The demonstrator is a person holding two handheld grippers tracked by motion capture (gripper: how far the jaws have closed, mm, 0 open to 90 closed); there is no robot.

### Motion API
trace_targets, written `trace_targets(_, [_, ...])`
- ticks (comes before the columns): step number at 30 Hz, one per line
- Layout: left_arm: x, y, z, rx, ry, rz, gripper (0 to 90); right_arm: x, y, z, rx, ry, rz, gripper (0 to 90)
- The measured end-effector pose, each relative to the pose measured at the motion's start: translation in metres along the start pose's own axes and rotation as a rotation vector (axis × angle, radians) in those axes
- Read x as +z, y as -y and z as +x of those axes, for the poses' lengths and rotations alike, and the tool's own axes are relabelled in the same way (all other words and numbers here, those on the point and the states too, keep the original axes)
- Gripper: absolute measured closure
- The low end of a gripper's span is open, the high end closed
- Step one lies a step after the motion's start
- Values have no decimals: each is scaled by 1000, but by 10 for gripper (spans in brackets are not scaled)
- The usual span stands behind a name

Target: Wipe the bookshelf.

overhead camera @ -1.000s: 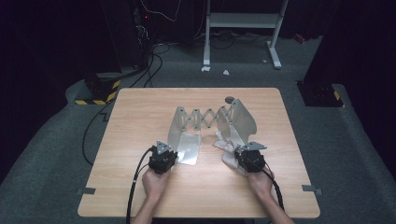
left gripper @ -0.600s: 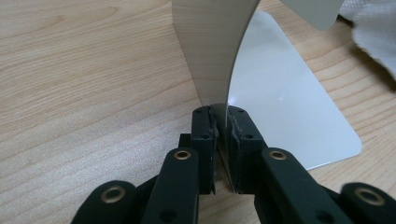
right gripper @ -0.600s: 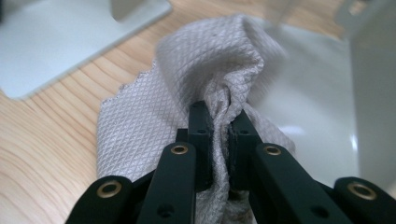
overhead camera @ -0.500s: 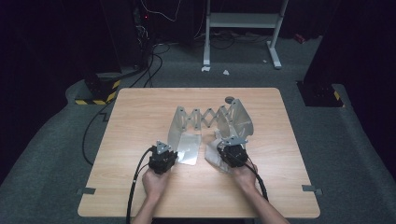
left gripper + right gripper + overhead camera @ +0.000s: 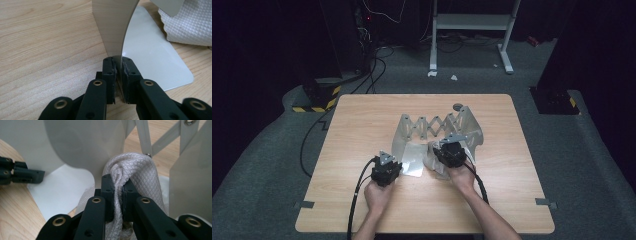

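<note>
Two grips I hold on the metal rack (image 5: 437, 131), which stretches lengthwise across the table (image 5: 362, 125): my left gripper (image 5: 119, 72) pinches its left end plate (image 5: 113, 25), my right gripper (image 5: 118, 195) clamps the white cloth (image 5: 140, 170) just before its right end.

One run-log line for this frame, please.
left hand-held gripper: shut on grey metal folding rack's end plate | right hand-held gripper: shut on white waffle-weave cloth

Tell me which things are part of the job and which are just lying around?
Part of the job:
left claw, pinching the metal plate
right claw, pinching the white cloth
folding rack

Just lying around:
small round grey thing
white stand
floor cables
</note>
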State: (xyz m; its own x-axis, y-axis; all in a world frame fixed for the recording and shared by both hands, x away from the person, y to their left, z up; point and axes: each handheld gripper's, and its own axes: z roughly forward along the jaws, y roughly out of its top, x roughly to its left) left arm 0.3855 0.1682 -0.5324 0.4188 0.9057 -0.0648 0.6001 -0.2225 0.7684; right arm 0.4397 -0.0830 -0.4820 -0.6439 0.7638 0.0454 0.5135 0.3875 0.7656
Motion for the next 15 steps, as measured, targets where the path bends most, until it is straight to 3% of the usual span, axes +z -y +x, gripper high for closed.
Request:
trace_targets(7, [0,0,0,1,1,-1,816,4,-12,0,20,-22,-3,839])
trace_targets(15, [0,0,0,2,2,-1,816,-7,-37,5,-13,-48,-37,839])
